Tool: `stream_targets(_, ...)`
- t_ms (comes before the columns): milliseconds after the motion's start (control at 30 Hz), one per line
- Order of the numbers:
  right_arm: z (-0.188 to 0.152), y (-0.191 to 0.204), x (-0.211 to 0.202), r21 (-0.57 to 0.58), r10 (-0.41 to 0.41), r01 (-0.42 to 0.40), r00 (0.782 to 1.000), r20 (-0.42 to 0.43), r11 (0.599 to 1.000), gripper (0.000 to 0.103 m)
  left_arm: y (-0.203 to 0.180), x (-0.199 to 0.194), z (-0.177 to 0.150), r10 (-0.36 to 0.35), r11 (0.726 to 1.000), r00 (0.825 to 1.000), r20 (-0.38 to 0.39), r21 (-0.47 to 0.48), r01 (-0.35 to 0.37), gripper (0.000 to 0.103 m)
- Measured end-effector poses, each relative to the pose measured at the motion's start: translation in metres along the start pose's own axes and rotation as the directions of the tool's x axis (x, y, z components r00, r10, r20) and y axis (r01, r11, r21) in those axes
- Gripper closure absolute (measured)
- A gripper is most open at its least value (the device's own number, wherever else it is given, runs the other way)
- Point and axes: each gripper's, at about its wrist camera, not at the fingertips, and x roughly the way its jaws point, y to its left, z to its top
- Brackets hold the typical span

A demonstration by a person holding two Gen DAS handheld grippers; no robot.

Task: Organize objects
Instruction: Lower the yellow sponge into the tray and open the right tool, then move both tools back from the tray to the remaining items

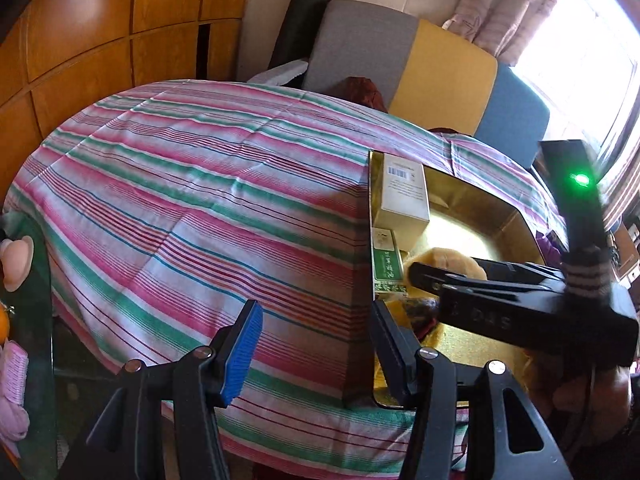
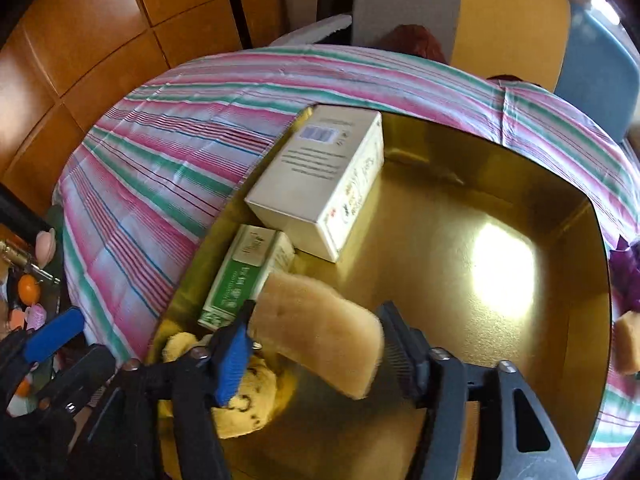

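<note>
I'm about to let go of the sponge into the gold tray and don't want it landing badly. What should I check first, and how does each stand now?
1. Sponge held between the right gripper fingers: ok, both pads touch its sides.
2. Sponge over the gold tray, not the striped cloth: ok.
3. Bare tray floor nearby for landing: ok, the right half is open.
4. Nothing directly under the sponge: not ok, the yellow plush toy and the green box lie close beneath its left end.
5. Left gripper out of the way: ok, open and empty, straddling the tray's near wall.
6. Height above the tray floor: cannot tell.
</note>
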Motion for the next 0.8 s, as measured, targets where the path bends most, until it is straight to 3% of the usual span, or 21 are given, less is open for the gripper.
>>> stream_targets(333,-0.009,0.009,-0.042,-0.036,-0.088,0.094,0.987,0.133,0.995,0.022,-0.002,-0.005,0.002,0.006,1.0,1.0,0.022,0.0,-0.006,0.048)
stream_targets(800,-0.017,0.006,-0.105,-0.014,-0.181,0.195,0.935,0.304,0.981,0.019,-0.021,-0.016,0.002,0.005,0.999,0.999,0.041,0.05,-0.007,0.047)
